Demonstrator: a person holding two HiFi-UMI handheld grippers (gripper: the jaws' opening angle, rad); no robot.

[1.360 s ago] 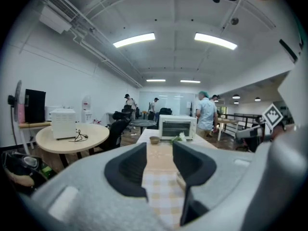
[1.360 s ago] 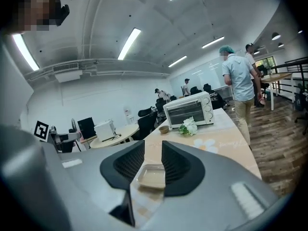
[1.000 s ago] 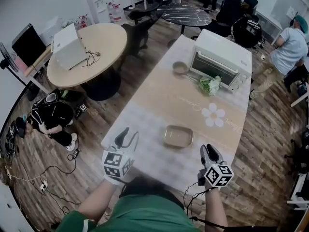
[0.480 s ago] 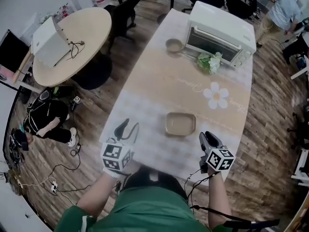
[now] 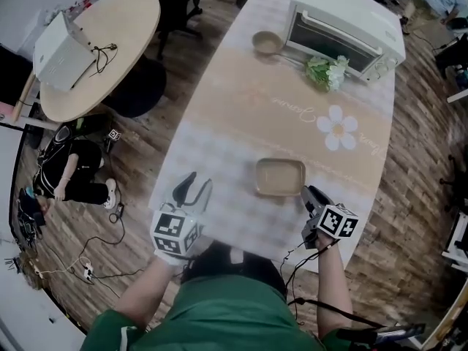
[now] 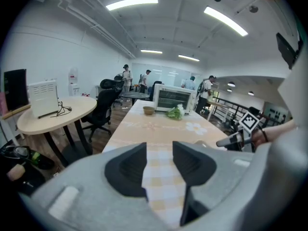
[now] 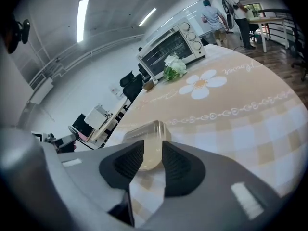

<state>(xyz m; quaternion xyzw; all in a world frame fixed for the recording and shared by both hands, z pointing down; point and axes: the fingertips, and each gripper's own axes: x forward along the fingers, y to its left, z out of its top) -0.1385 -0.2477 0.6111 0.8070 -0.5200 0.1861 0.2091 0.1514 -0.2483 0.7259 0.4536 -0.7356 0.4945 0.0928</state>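
One tray (image 5: pixel 280 177) in play: shallow, rectangular, corners rounded, pale beige all over with a slightly raised rim. It sits flat on the desk (image 5: pixel 219 145), open side up, long sides running across the desk. It's on the checked part of the cloth, just short of the plain tan band with the chain-pattern line. That puts it on the near half of the desk, toward the right side. Its near right corner is just beside the tip of the right tool (image 5: pixel 309 194). In the right gripper view the tray's near end shows in the gap between the parted jaws, and contact can't be made out
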